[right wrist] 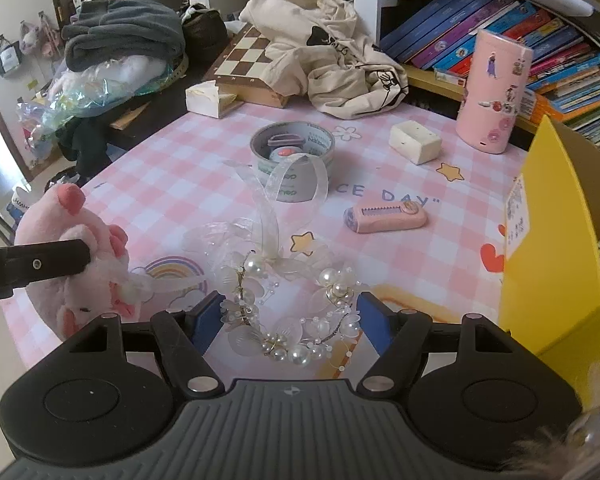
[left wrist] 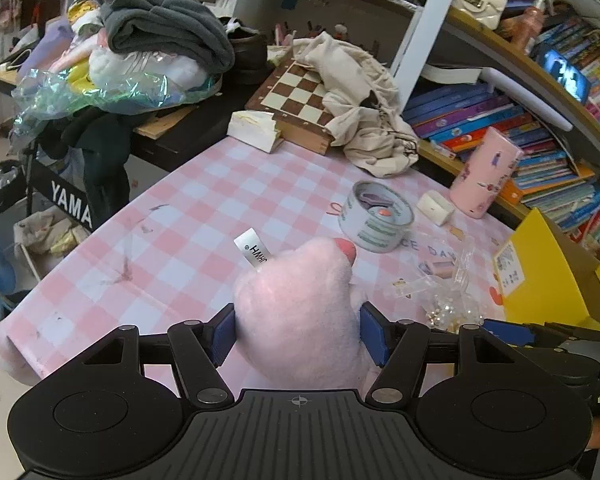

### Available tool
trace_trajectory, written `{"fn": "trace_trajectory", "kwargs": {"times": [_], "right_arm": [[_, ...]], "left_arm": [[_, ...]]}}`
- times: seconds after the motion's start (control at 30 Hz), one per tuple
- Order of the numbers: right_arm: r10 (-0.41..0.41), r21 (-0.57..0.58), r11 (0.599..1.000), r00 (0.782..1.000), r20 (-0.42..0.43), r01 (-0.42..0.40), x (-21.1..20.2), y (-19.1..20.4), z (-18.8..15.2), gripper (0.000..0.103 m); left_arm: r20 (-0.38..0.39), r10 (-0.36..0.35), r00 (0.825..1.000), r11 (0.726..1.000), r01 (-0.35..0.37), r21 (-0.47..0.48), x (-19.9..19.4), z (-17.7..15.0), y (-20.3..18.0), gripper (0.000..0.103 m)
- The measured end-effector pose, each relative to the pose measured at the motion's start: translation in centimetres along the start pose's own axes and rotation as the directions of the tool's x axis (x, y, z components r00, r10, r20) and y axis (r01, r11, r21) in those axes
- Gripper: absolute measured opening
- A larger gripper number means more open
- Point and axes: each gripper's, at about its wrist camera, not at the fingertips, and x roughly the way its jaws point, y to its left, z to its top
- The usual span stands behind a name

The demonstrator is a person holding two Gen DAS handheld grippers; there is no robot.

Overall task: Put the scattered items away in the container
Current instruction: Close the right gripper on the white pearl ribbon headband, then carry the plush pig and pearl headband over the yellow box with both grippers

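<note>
Item 1. Left gripper [left wrist: 296,332]: its two blue pads pressed against either side of a pink plush toy [left wrist: 300,312], which filled the gap between them. The toy carried a white fabric label [left wrist: 252,249] with dark lettering and an orange-pink tip at its far end. In the right wrist view the same toy [right wrist: 80,256] sat at the left edge, above the table's near-left corner.

Item 2. Right gripper [right wrist: 290,320]: fingers spread wide, one on each side of a pearl and flower headpiece [right wrist: 296,312] lying on the table. Whether the pads touched it could not be told from this angle. A sheer white ribbon [right wrist: 284,200] rose from the headpiece in a loop.

Item 3. Table [right wrist: 172,184]: covered in pink and white check (cartoon stars and a rainbow printed on it).

Item 4. Yellow box [right wrist: 540,240]: open-topped, at the table's right edge, just right of the headpiece.

Item 5. Roll of grey tape [right wrist: 292,150]: mid-table, lying flat, small objects inside its core.

Item 6. Pink comb-like case [right wrist: 384,216]: flat on the cloth, between the tape and the yellow box.

Item 7. White block [right wrist: 415,142] and pink cylinder [right wrist: 496,92] with stickers: far right, the cylinder upright beside the bookshelf.

Item 8. Chessboard [right wrist: 248,60]: at the far edge, partly under a cream cloth bag [right wrist: 332,60].
</note>
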Motion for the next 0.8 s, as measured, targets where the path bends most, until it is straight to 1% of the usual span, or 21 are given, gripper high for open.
{"fn": "trace_trajectory", "kwargs": {"times": [0.5,0.8], "right_arm": [[-0.071,0.083,0.994,0.996,0.052,0.067,-4.8,2.0,-3.0,0.07],[-0.107,0.108,0.989,0.99,0.086,0.098,-7.3,2.8,-4.5,0.07]], "left_arm": [[0.019,-0.1,0.995,0.991,0.098,0.089,-3.6,-1.3,0.1,0.063],[0.04,-0.145,0.989,0.983,0.139,0.116,-5.6,-1.9,0.2,0.063]]}}
